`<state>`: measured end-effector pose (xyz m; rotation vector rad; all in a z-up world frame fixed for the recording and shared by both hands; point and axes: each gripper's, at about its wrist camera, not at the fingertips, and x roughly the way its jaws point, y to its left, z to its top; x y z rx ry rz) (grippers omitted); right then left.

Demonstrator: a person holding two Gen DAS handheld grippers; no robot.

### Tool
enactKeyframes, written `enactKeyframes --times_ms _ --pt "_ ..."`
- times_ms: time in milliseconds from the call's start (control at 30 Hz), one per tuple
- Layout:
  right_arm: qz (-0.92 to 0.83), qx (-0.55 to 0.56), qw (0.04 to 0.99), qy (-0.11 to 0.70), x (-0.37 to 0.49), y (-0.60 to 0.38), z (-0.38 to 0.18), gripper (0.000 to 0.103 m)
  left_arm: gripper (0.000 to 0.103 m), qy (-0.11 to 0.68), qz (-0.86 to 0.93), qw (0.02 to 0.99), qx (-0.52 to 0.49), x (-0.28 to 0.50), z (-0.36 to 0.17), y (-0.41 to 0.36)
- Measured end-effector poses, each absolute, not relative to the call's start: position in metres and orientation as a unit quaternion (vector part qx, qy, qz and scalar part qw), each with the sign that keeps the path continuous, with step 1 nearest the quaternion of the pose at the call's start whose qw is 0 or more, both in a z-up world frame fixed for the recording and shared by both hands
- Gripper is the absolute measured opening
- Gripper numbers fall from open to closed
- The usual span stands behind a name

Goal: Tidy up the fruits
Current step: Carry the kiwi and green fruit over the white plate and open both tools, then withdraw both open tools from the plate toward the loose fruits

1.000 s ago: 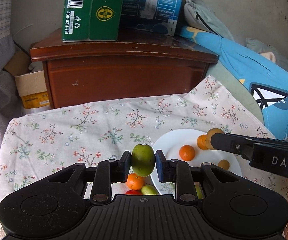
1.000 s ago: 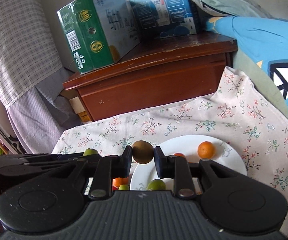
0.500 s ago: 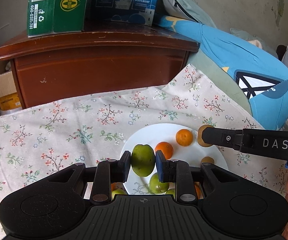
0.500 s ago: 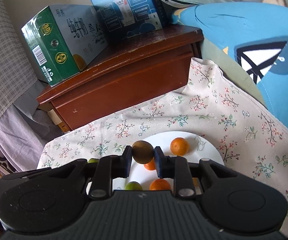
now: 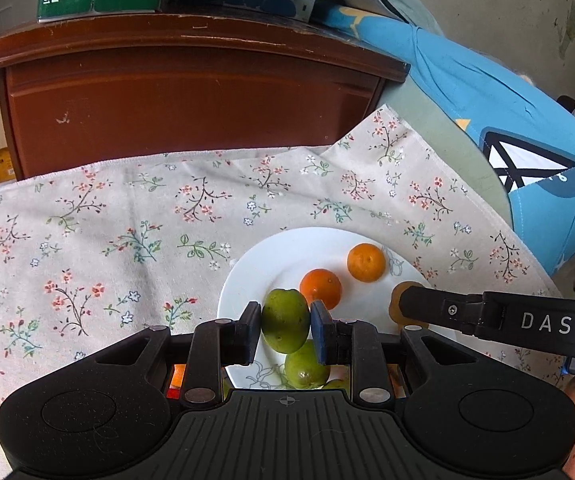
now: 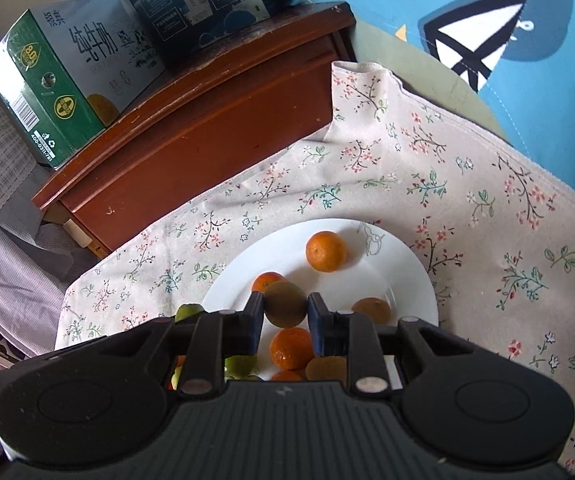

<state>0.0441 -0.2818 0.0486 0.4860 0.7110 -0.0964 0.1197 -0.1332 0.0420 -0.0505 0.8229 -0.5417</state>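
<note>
Lower both jaws, left gripper [image 5: 286,326] clamped on green fruit [image 5: 285,321], right gripper [image 6: 285,312] on brown fruit [image 6: 284,304], onto bare plate [image 5: 283,256] just ahead, then release gently.

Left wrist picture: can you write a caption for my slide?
Left gripper pinches a green fruit above a white plate of oranges on a flowery cloth.

Green fruit [image 5: 285,320] & brown fruit [image 6: 285,304] held over plate [image 5: 287,252].
</note>
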Motion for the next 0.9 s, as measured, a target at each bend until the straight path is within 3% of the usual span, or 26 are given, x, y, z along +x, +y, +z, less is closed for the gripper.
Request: enactKeyframes --times_ms 233,267,333,433,733,900 --pt "-0.055 0.234 0.910 0.337 0.044 -0.283 0.050 0.027 0.027 0.385 -0.265 0.884 -0.013 0.115 0.047 -0.139" --pt "-0.055 0.232 0.911 0.335 0.044 -0.282 0.050 0.027 0.030 0.385 -0.265 0.884 -0.013 0.114 0.048 -0.140" --pt "-0.055 0.228 0.914 0.331 0.043 -0.281 0.052 0.027 0.050 0.379 -0.257 0.889 -0.012 0.111 0.053 -0.139" --pt "-0.058 0.219 0.919 0.322 0.042 -0.280 0.055 0.028 0.066 0.371 -0.239 0.897 0.002 0.108 0.059 -0.137" --pt "-0.047 0.206 0.922 0.326 0.043 -0.273 0.054 0.034 0.088 0.372 -0.217 0.902 0.032 0.099 0.065 -0.129" --pt "-0.041 0.193 0.924 0.328 0.043 -0.267 0.053 0.034 0.089 0.383 -0.206 0.899 0.052 0.095 0.064 -0.126"
